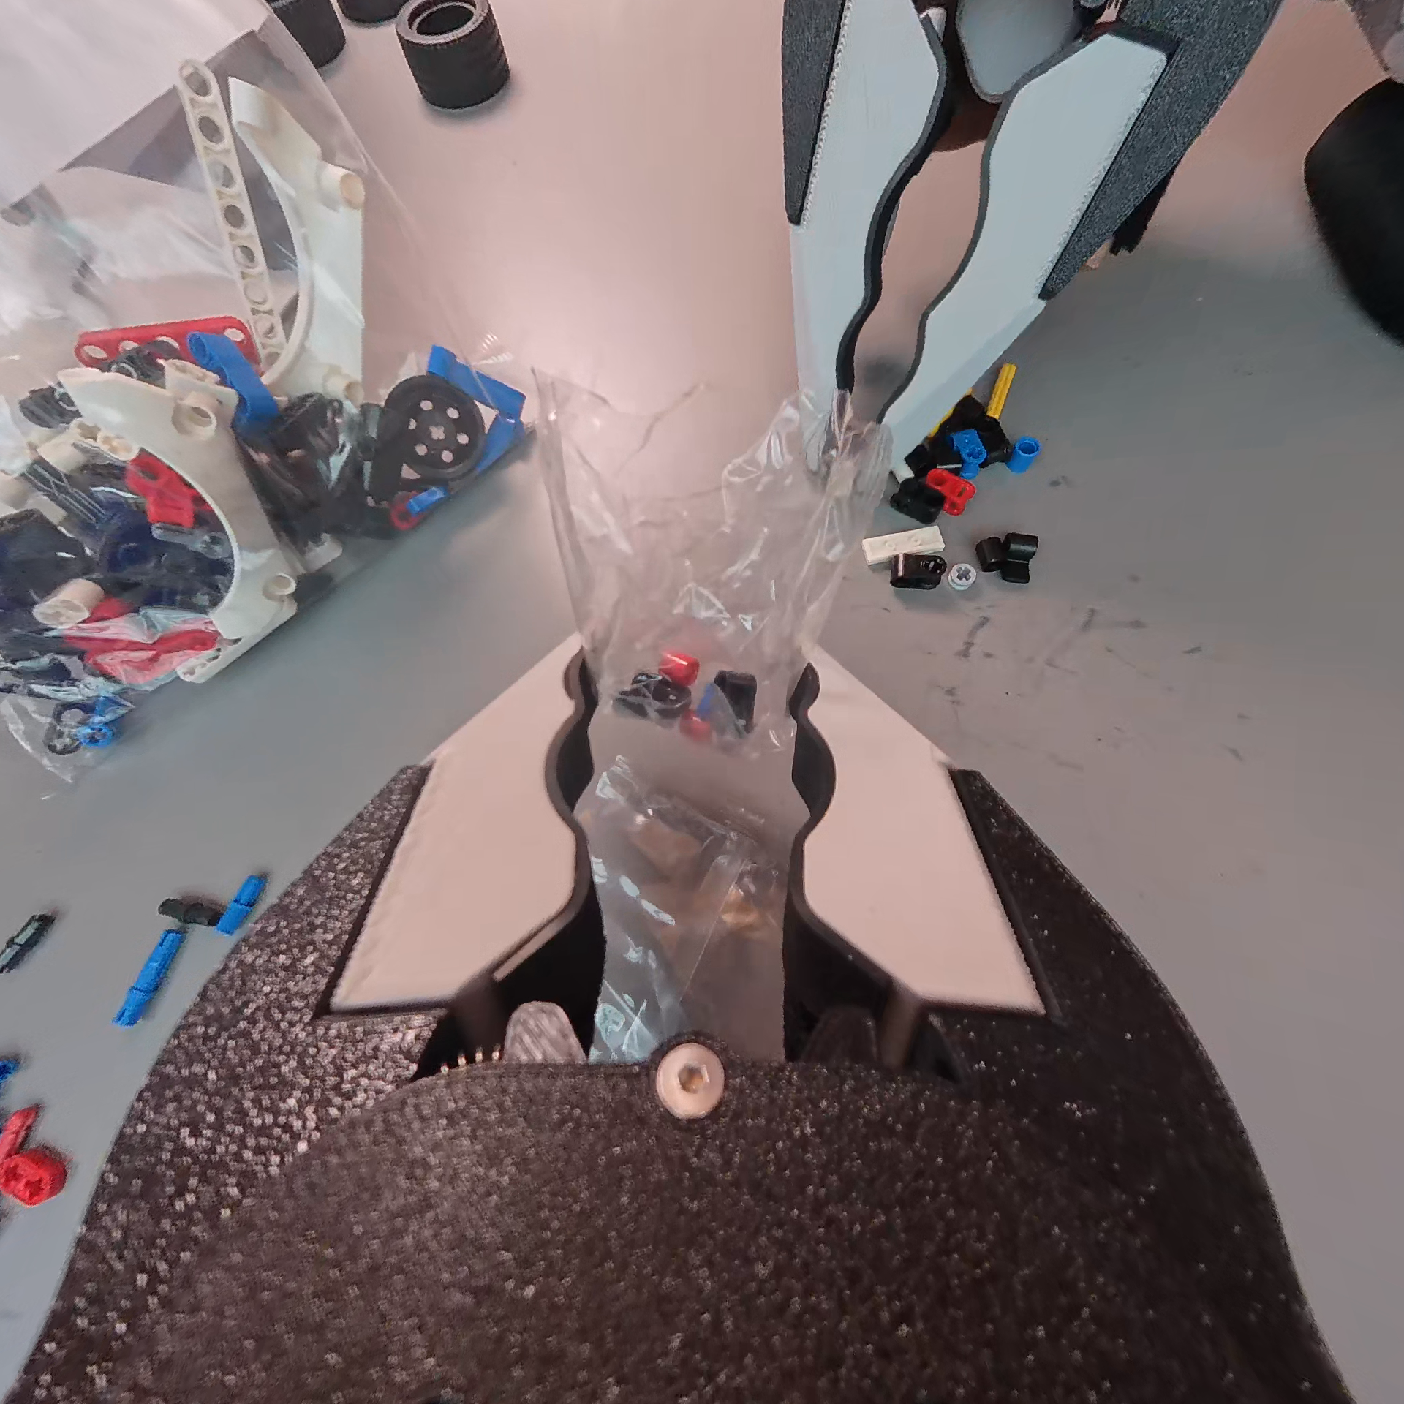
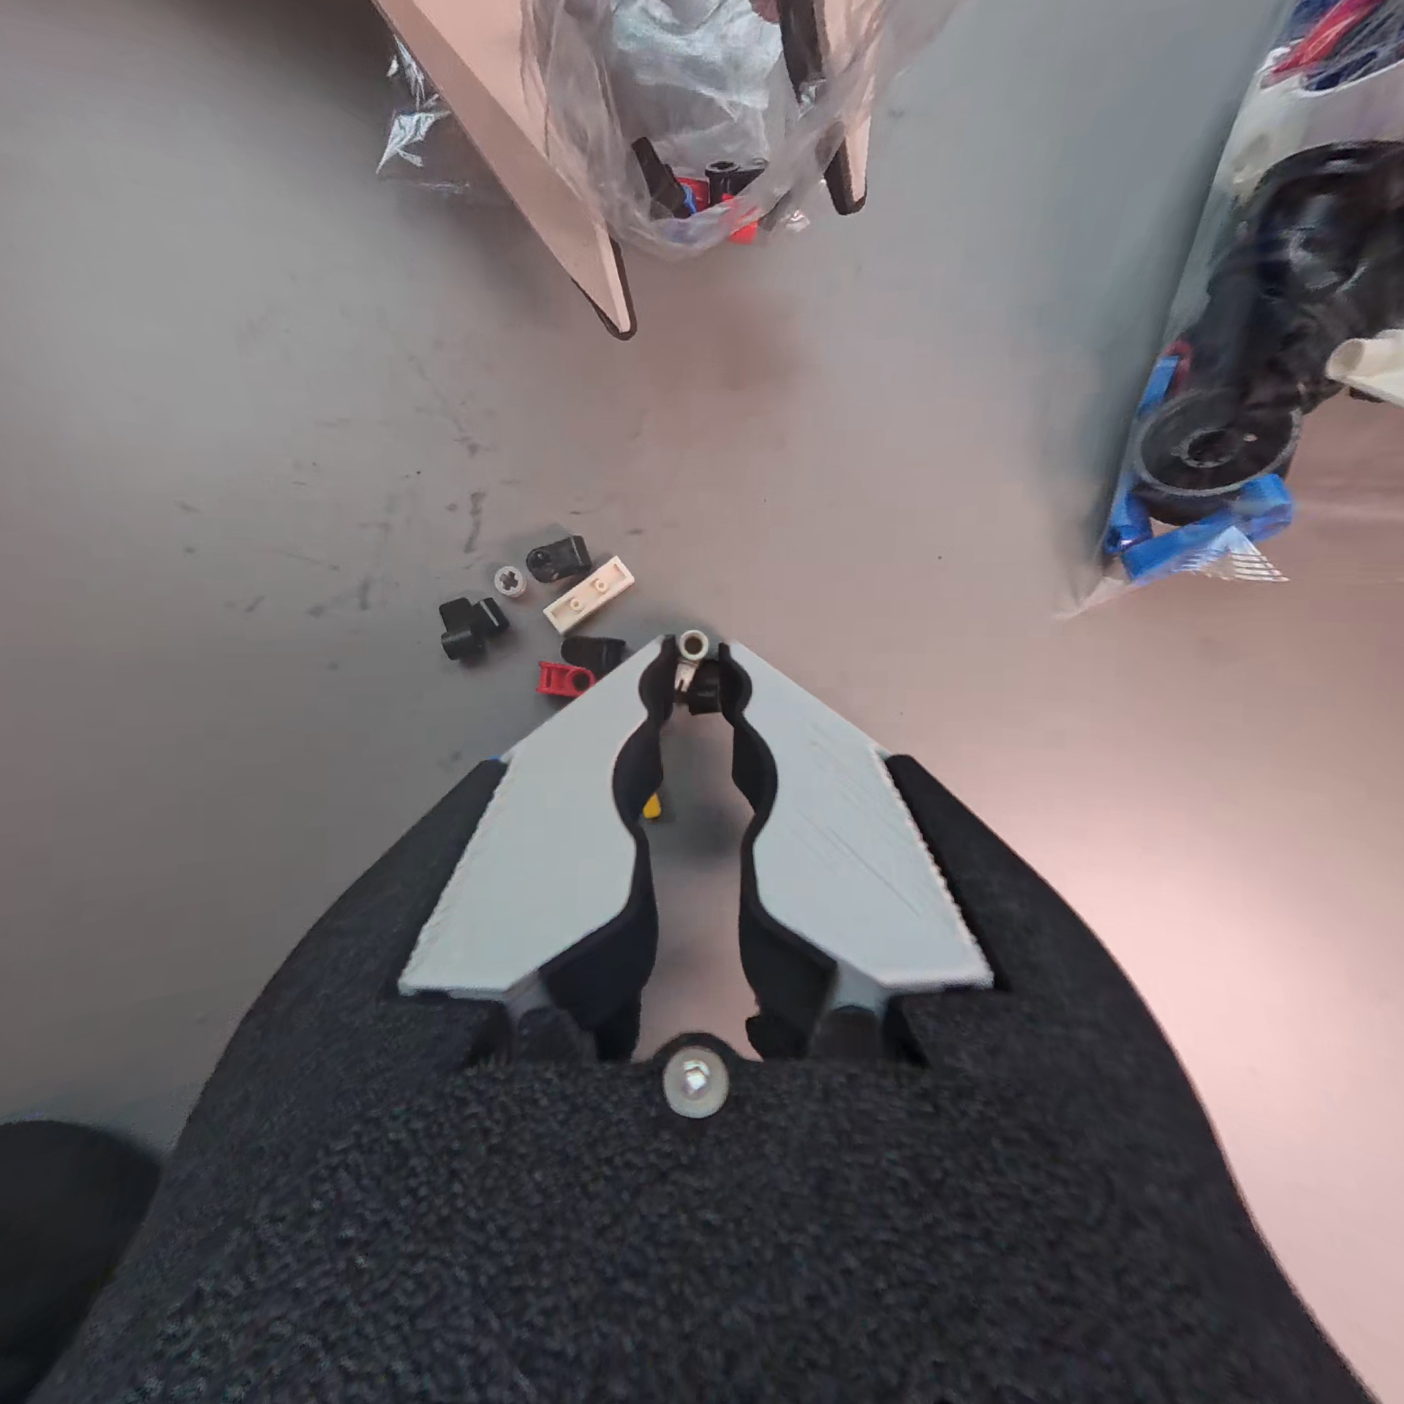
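Note:
My left gripper point(image 1: 693, 668) is shut on a small clear plastic bag point(image 1: 684, 547) that runs between its fingers. A few red, black and blue pieces point(image 1: 687, 695) lie inside the bag. In the right wrist view the left gripper point(image 2: 733, 258) holds this bag point(image 2: 684, 152) above the grey table. My right gripper point(image 2: 693, 646) is shut on a small beige piece point(image 2: 693, 644), just above a pile of loose small pieces point(image 2: 570, 600). In the left wrist view the right gripper point(image 1: 862, 406) comes down from above, its tips at the bag's upper right edge, beside the pile point(image 1: 957, 471).
A large clear bag of white, red, blue and black parts with a wheel point(image 1: 190, 471) lies at the left; it also shows in the right wrist view point(image 2: 1253, 342). Black tyres point(image 1: 456, 53) stand at the back. Blue pins point(image 1: 159, 965) and a red piece point(image 1: 30, 1177) lie near left. My right fingertips sit around 8 cm from my left ones.

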### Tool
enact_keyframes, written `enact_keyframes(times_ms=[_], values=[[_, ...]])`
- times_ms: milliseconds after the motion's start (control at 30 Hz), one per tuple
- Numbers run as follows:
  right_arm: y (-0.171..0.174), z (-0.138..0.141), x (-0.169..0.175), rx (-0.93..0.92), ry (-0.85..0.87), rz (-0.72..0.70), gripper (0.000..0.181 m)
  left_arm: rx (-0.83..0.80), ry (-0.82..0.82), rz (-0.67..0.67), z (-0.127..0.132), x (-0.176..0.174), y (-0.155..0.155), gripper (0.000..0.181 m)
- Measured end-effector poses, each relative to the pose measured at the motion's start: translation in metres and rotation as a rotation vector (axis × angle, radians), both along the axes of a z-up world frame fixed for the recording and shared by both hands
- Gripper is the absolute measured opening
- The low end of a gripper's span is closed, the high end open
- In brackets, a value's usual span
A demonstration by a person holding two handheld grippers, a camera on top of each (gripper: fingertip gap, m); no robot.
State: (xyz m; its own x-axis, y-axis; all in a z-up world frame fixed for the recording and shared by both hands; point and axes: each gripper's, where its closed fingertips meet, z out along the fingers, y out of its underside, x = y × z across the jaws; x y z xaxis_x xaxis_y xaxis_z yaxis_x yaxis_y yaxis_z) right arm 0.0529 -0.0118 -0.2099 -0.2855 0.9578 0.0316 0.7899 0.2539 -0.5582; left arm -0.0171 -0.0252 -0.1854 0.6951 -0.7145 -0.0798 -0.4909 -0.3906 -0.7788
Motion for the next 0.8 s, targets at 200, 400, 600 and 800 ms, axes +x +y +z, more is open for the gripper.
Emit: enact_keyframes(times_ms=[200,400,600,800], values=[[0.000,0.002,-0.002,0.019,0.028,0.007,0.007,-0.002,0.001,0.000,-0.001,0.000,0.000,0.049],[-0.018,0.094,-0.033,-0.163,0.459,0.021,0.007,-0.012,0.050,-0.025,-0.009,0.006,-0.004,0.049],[-0.035,0.100,-0.052,-0.122,0.500,0.055,0.007,-0.015,0.060,-0.064,-0.012,0.020,-0.008,0.049],[-0.030,0.093,-0.056,-0.112,0.500,0.032,0.013,-0.017,0.036,-0.069,-0.011,0.023,-0.009,0.050]])
